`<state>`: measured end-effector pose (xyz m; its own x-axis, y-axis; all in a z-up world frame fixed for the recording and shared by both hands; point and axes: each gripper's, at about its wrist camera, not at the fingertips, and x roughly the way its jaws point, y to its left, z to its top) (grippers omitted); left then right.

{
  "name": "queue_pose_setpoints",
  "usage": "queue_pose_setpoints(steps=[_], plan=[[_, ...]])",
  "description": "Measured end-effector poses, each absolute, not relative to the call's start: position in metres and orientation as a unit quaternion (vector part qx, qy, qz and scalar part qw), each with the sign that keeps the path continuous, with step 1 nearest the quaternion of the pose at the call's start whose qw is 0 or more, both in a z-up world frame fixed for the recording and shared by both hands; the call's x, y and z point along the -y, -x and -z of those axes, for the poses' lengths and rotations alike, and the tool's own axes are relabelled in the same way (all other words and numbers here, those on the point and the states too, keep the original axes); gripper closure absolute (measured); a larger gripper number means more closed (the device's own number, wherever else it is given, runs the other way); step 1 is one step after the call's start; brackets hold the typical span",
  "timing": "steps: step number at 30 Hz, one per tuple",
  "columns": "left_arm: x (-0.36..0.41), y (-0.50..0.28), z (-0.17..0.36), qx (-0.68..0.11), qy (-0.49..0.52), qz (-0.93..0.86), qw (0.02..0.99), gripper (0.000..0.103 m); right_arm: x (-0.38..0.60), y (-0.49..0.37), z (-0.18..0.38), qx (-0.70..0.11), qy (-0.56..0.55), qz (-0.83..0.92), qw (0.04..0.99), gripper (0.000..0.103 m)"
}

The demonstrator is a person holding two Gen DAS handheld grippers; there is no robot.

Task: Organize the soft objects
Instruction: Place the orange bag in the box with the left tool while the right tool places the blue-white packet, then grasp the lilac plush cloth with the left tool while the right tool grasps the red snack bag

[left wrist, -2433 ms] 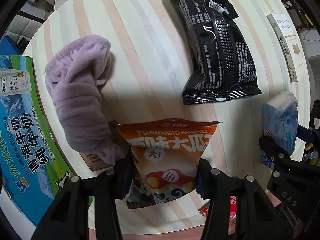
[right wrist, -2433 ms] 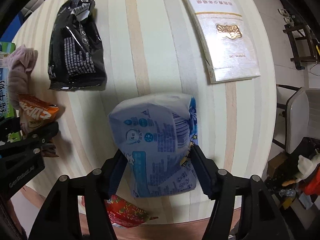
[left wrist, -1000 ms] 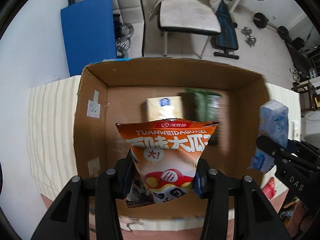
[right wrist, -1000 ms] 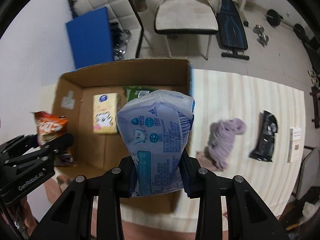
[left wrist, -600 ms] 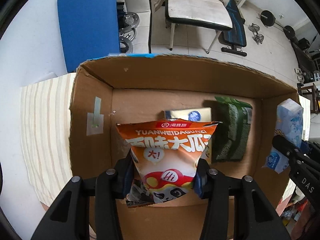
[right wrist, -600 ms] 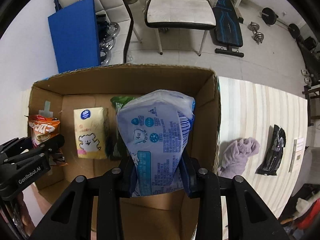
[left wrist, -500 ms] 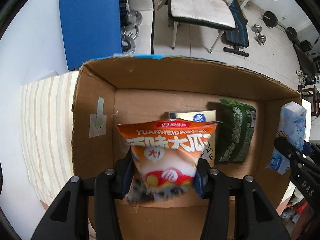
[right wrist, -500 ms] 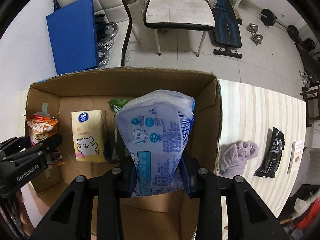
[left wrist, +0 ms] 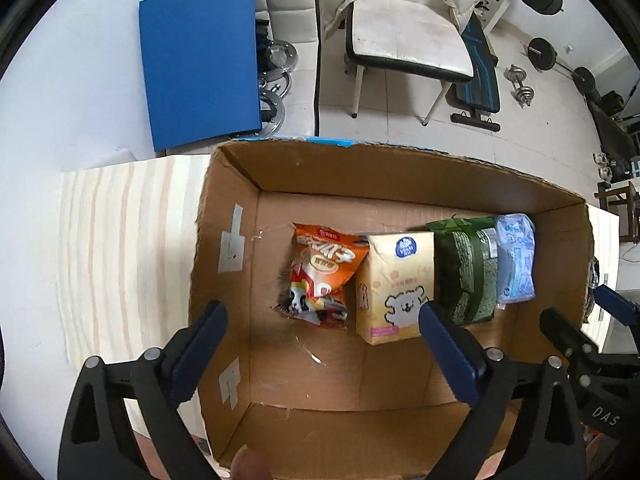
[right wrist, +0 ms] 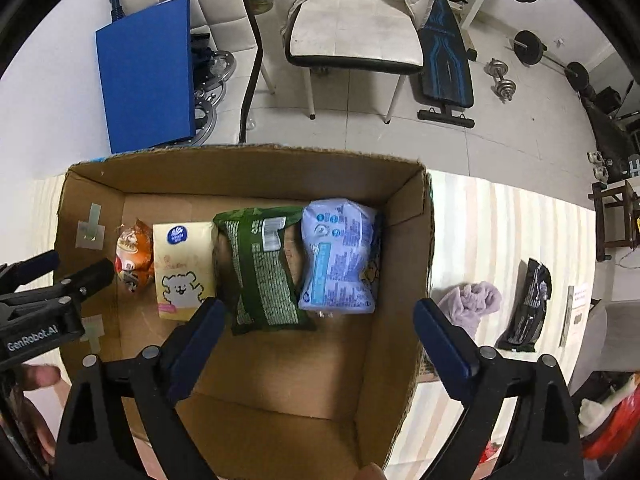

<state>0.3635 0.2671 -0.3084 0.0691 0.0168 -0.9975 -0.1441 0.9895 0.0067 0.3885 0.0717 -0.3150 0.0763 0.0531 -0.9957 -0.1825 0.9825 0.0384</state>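
Note:
An open cardboard box (left wrist: pixel 224 184) (right wrist: pixel 404 216) sits on the striped table. On its floor lie an orange snack bag (left wrist: pixel 320 272) (right wrist: pixel 134 256), a cream tissue pack (left wrist: pixel 396 280) (right wrist: pixel 182 268), a green packet (left wrist: pixel 466 268) (right wrist: pixel 260 268) and a pale blue tissue pack (left wrist: pixel 516 260) (right wrist: pixel 340 256). My left gripper (left wrist: pixel 320 344) is open and empty above the box's left half. My right gripper (right wrist: pixel 316 336) is open and empty above the right half. A purple cloth (right wrist: pixel 472 304) and a black snack bag (right wrist: pixel 528 308) lie on the table to the right of the box.
A white booklet (right wrist: pixel 574 312) lies at the table's far right. Beyond the box stand a blue panel (right wrist: pixel 148 76), a white chair (right wrist: pixel 352 28) and weights on a tiled floor. A red bag (right wrist: pixel 612 424) shows at the lower right.
Both grippers have opened. The orange snack bag and the pale blue tissue pack have dropped from them onto the box floor, at either end of the row.

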Motion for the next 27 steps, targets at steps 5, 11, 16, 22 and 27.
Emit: queue_pose_setpoints(steps=[5, 11, 16, 22, 27], plan=[[-0.261, -0.346, 0.296, -0.667, 0.035, -0.057, 0.742, 0.004, -0.072, -0.372, 0.313, -0.676, 0.043, -0.084, 0.731, 0.000], [-0.256, -0.318, 0.276, -0.640, 0.037, -0.068, 0.765, 0.004, -0.073, -0.348, 0.303, -0.671, 0.025, -0.099, 0.735, 0.000], [-0.253, -0.289, 0.262, -0.626, 0.041, -0.069, 0.775, 0.004, -0.071, -0.321, 0.288, -0.653, 0.023, -0.103, 0.750, 0.000], [-0.242, -0.256, 0.241, -0.605, 0.041, -0.073, 0.792, 0.004, -0.067, -0.282, 0.263, -0.628, 0.016, -0.118, 0.769, 0.000], [-0.217, -0.249, 0.212, -0.578, 0.014, -0.073, 0.813, 0.004, -0.047, -0.262, 0.241, -0.613, -0.037, -0.147, 0.775, 0.000]])
